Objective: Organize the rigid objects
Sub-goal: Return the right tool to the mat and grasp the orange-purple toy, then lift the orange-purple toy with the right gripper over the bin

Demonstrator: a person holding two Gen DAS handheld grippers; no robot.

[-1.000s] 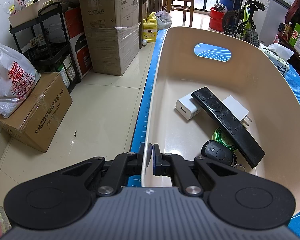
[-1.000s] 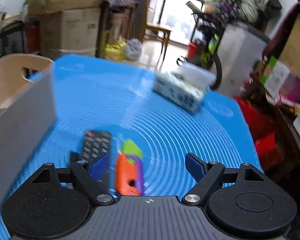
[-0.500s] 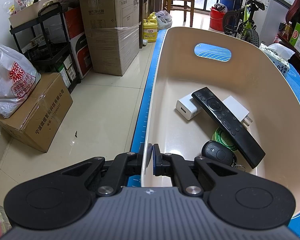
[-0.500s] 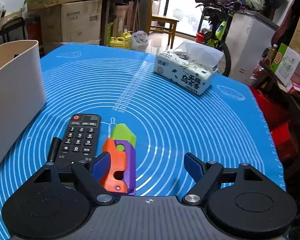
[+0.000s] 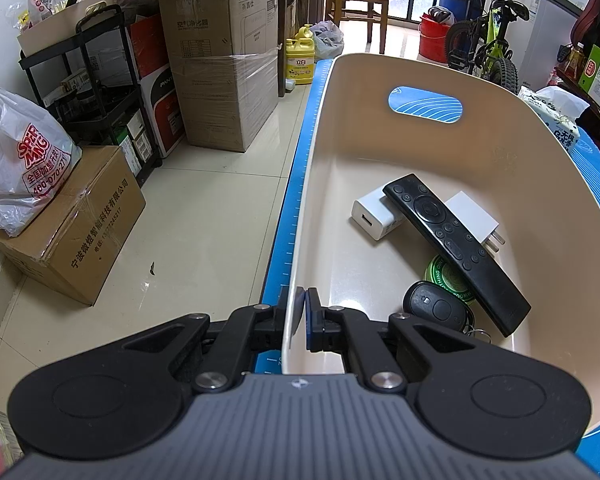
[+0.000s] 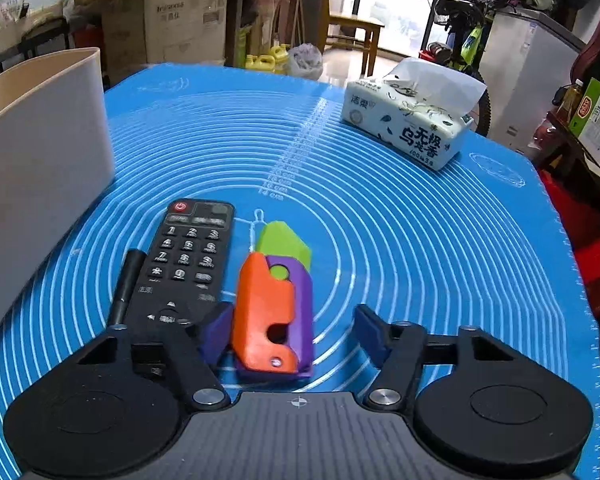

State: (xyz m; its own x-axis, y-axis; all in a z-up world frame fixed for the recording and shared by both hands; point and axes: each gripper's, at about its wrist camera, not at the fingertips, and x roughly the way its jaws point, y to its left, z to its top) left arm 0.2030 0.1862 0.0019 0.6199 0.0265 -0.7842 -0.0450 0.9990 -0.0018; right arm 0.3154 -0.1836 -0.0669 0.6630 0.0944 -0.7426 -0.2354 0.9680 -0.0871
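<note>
Right gripper (image 6: 290, 330) has dropped over the orange-purple toy (image 6: 274, 312), jaws closing round it but not yet gripping, ready for the basket (image 6: 40, 148).

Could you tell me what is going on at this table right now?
A person with a gripper in each hand is tidying small hard items into a beige bin. The left gripper is clamped on the bin's near rim. The right gripper is low over the blue mat, its jaws closing around an orange, purple and green toy; the right pad is not yet touching it. A black remote lies beside the toy. Another slim remote, two white chargers and a key fob are in the bin.
</note>
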